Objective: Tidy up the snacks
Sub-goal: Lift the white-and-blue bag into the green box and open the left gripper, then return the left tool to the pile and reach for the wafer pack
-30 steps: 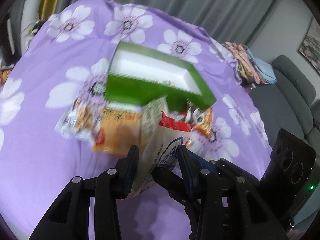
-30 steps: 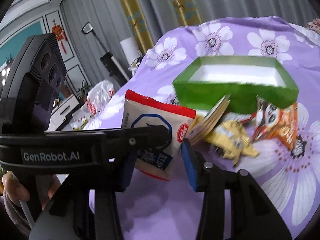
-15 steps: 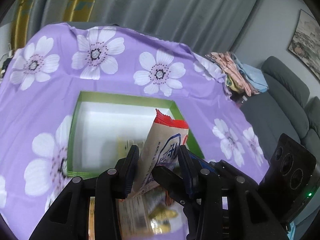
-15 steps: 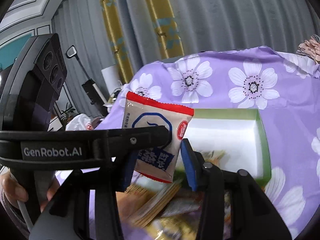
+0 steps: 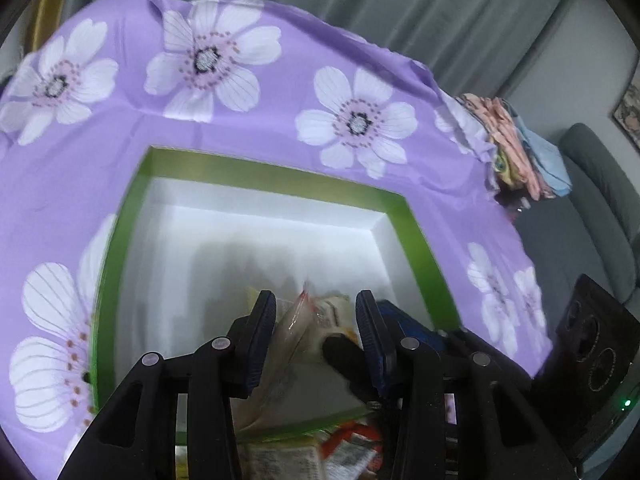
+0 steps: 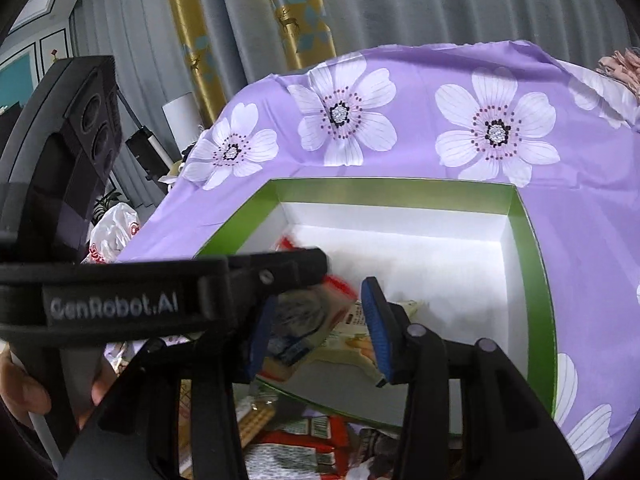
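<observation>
Green box [image 5: 420,236] with white inside, both pairs of fingers [image 5: 262,340] gripping snack packets [image 6: 296,320] over it

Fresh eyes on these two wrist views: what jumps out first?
The green box with its white inside fills the middle of both views, on a purple flowered cloth. Both grippers reach over its near edge, the left gripper pinching a blurred snack packet. More packets lie outside the box's near wall.
</observation>
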`<state>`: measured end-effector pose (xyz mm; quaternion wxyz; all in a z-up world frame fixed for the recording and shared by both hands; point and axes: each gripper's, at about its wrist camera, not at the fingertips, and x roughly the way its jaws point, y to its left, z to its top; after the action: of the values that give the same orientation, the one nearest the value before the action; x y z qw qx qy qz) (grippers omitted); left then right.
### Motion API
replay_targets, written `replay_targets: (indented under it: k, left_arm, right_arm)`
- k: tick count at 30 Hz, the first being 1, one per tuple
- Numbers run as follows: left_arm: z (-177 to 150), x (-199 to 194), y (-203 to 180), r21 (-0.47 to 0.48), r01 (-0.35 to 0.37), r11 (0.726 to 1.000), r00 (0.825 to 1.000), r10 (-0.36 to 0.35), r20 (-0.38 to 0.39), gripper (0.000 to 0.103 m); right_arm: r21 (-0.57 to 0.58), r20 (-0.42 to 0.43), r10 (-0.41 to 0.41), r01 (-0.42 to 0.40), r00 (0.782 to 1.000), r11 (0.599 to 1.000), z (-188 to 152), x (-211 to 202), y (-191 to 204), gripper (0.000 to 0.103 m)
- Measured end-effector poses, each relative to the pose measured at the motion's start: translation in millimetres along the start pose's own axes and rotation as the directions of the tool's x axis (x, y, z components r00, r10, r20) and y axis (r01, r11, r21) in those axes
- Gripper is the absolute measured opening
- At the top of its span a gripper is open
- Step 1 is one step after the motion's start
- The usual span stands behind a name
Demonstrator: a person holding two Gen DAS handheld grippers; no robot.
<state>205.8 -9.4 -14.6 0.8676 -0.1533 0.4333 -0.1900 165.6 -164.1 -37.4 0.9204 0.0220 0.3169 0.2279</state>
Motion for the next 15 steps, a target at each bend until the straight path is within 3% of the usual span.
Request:
replay_targets:
  k: [2,6,12,15]
  left_arm:
    - [2,-7,4,-0.002,-0.014,1.000,1.000,0.014,0.012,0.047]
    - [2,-29,13,-0.005,-0.048,0.999,0.997,0.048,0.061,0.078]
    - [-7,-69,22,-0.002,-0.090,0.996,0.988,0.089,0.124,0.081]
    - [-21,-89,26,-0.009,-0.109,0.994,0.983,0.109,0.151,0.095]
  right_arm:
    - [0.012,0.006,-0.004,0.004,1.000,1.000,-1,-6,-5,0.045]
    - [0.038,0.025,-0.010,0.009,1.000,0.999,-4,-23,-13,0.048]
    - [0.054,0.048,-0.013,0.010,0.999,0.998,-14,-51,-12,0.054]
    - [0.058,0.059,-0.007,0.004,0.998,0.998,-20,-65,-7,0.058]
